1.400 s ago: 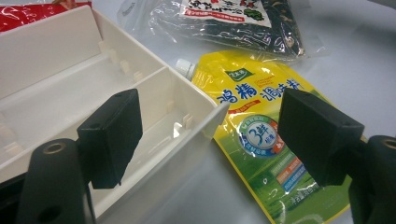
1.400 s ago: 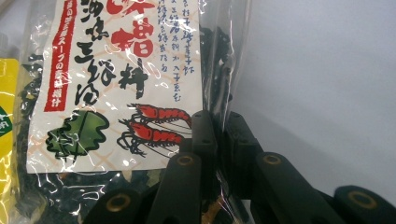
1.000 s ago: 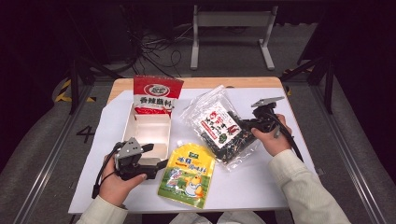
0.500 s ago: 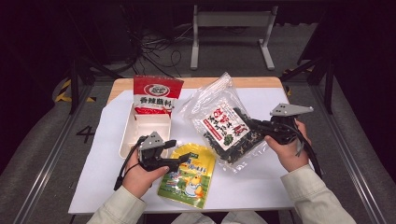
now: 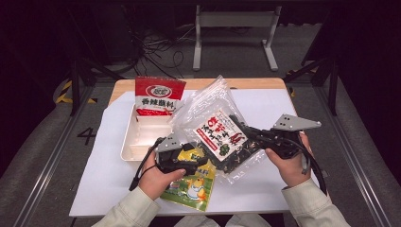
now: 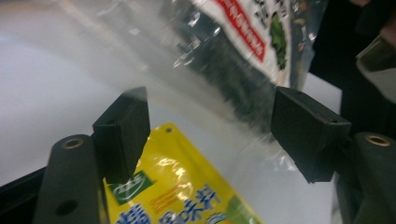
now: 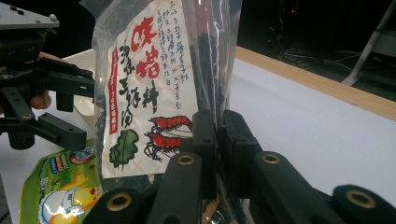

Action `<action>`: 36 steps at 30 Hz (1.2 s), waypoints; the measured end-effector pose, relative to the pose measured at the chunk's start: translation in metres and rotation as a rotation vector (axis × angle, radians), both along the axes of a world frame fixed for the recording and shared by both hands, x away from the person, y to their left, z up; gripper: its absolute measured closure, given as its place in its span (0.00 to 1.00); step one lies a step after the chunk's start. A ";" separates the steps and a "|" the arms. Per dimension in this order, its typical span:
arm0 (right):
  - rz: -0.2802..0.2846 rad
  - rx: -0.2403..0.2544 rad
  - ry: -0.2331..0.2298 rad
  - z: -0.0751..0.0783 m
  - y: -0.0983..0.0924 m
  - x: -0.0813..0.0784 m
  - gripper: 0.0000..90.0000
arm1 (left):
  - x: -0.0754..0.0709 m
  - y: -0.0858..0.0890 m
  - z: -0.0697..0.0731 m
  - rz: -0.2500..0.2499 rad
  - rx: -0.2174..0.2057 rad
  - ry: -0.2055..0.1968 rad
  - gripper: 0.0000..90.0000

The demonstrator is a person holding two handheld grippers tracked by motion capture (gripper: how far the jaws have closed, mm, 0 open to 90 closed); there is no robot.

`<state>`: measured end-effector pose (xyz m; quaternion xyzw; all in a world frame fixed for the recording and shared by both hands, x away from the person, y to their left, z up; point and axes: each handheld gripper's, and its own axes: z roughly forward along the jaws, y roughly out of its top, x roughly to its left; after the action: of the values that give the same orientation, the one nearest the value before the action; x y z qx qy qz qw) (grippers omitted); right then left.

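Note:
A clear bag of dark seaweed [image 5: 220, 130] with a white, red-lettered label hangs tilted above the table. My right gripper [image 5: 248, 135] is shut on its right edge; in the right gripper view the jaws [image 7: 216, 135] pinch the plastic of the bag [image 7: 154, 93]. My left gripper [image 5: 201, 163] is at the bag's lower left corner, over a yellow pouch [image 5: 191, 187]. Its jaws [image 6: 210, 126] have just been closing but stand open. The bag's clear plastic [image 6: 243, 56] lies between them and the pads are not pressing on it.
A white tray [image 5: 137, 142] sits at the left on the white mat, with a red and white pouch [image 5: 158, 97] leaning at its far end. The table's wooden far edge [image 5: 246, 84] runs behind. Bare mat lies at the right [image 5: 265, 109].
The left gripper moved right, over the yellow pouch to the bag's corner. The right gripper raised the bag and drew it to the right.

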<state>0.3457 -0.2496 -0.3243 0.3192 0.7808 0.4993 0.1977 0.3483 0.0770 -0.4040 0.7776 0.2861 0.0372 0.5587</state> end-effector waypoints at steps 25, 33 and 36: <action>0.068 0.066 0.038 -0.022 0.005 -0.003 0.90 | -0.003 0.012 0.036 -0.079 -0.039 -0.094 0.78; 0.062 0.076 0.025 -0.021 -0.001 -0.003 0.83 | -0.008 0.020 0.055 -0.099 0.062 -0.182 0.79; 0.068 0.096 0.036 -0.020 -0.007 -0.002 0.81 | -0.010 0.025 0.063 -0.095 0.095 -0.211 0.79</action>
<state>0.3432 -0.2567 -0.3446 0.3104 0.7698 0.5368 0.1511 0.3383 0.1018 -0.3406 0.8076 0.1863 0.1058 0.5494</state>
